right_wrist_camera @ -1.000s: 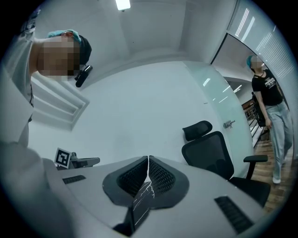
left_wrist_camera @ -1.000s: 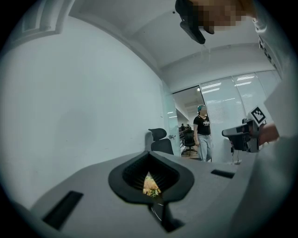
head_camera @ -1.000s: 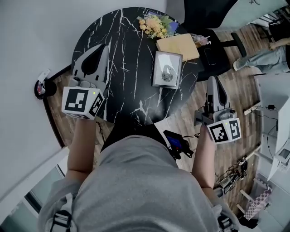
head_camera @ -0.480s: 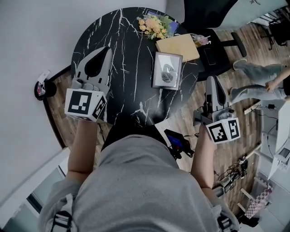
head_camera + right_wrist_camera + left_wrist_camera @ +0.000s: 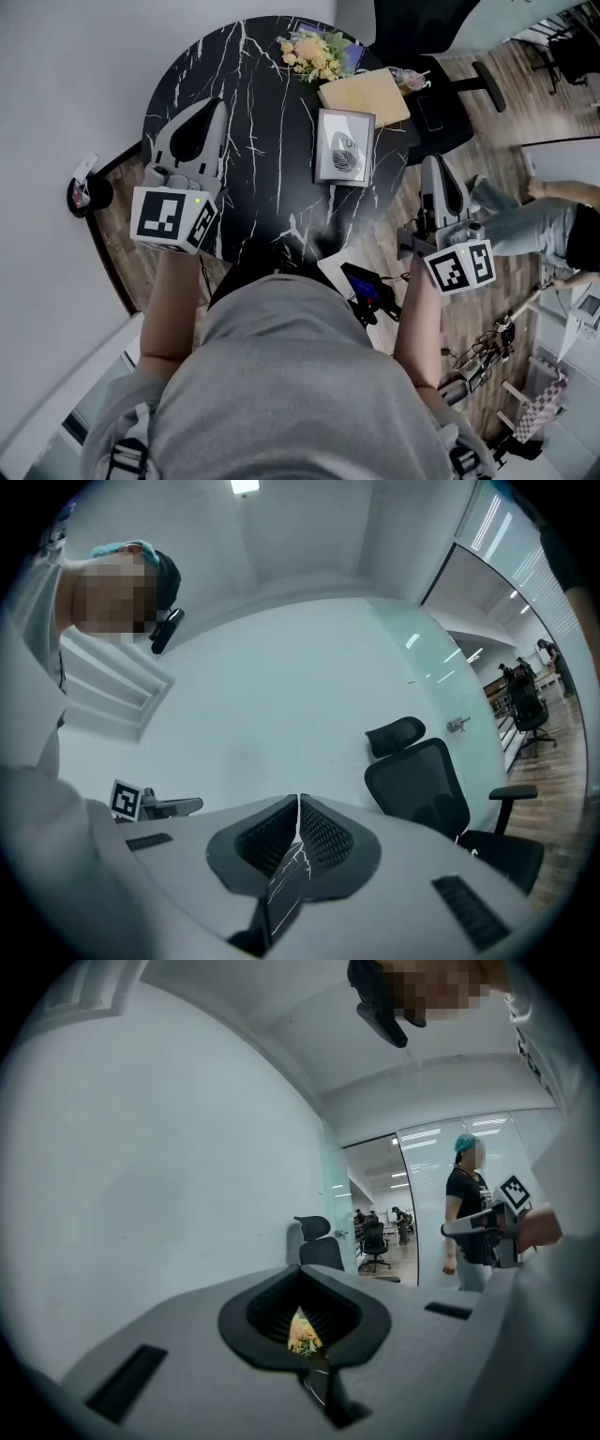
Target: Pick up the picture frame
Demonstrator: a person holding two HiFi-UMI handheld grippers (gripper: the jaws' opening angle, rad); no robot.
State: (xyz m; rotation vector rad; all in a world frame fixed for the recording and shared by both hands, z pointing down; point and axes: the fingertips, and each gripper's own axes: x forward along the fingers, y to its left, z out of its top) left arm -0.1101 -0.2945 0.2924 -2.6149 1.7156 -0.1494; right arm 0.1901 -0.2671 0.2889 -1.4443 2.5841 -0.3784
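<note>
The person stands close against the near edge of the round black marble desk [image 5: 253,84] with a gripper in each hand, both pointing level across it in what looks like a ready stance, not a reach. The left gripper [image 5: 216,105] hangs over the desk's left side with its jaws together and nothing between them. The right gripper [image 5: 433,164] is just off the desk's right rim, its ribbed pads pressed flat to each other and empty too. The picture frame [image 5: 343,146] lies flat and face up on the right half of the desk, untouched and nearer the right gripper, so I'd expect that one to open and take it by an edge. Just behind it sits a wooden board [image 5: 364,95], then a bunch of flowers [image 5: 315,52] at the far rim. An office chair [image 5: 427,785] stands beyond the desk.
</note>
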